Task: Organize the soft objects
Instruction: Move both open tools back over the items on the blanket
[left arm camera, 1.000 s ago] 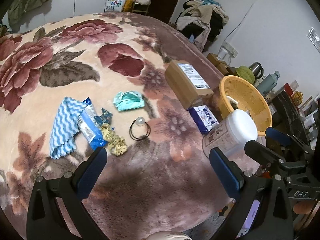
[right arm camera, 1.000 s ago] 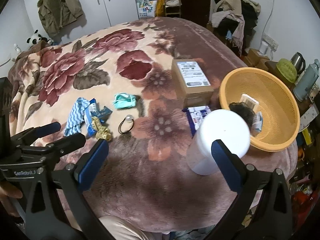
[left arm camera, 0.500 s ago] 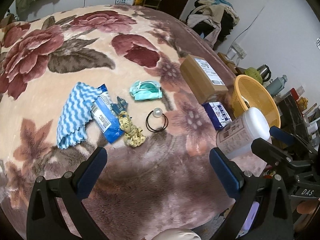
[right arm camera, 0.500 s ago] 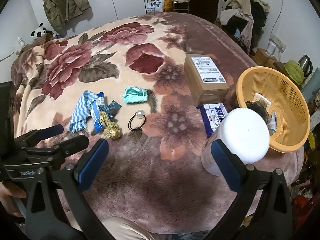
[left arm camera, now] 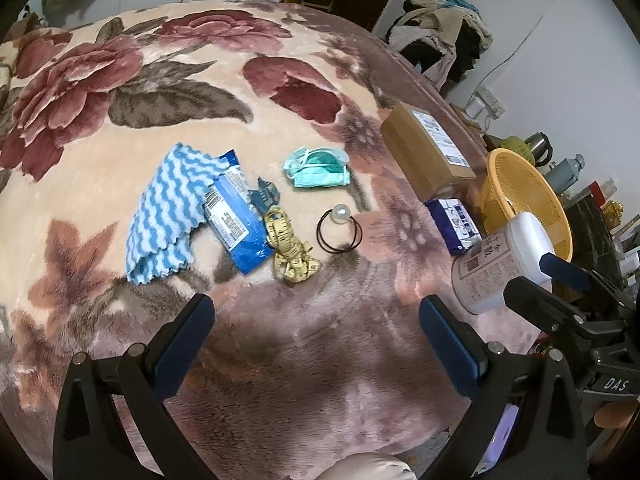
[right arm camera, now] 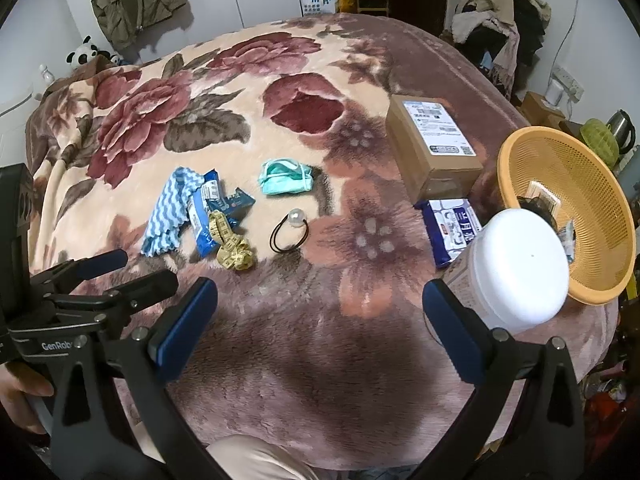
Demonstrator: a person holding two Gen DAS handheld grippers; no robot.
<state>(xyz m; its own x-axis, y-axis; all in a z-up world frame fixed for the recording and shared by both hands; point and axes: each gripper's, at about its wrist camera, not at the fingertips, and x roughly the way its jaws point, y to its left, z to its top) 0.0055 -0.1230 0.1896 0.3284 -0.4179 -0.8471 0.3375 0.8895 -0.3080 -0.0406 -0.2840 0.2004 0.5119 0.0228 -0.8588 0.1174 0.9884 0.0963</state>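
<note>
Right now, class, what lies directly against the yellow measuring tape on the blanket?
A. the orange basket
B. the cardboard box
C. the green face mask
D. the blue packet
D: the yellow measuring tape lies bunched against the edge of the blue packet, while the mask, the box and the basket each lie apart from it.

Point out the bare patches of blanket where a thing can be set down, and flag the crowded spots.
Bare: the near strip between the open left tool and the hair tie; the far rose area beyond the face mask. Crowded: striped cloth, blue packet and tape measure touch; cardboard box, tissue pack, white jar and basket cluster right.
</note>
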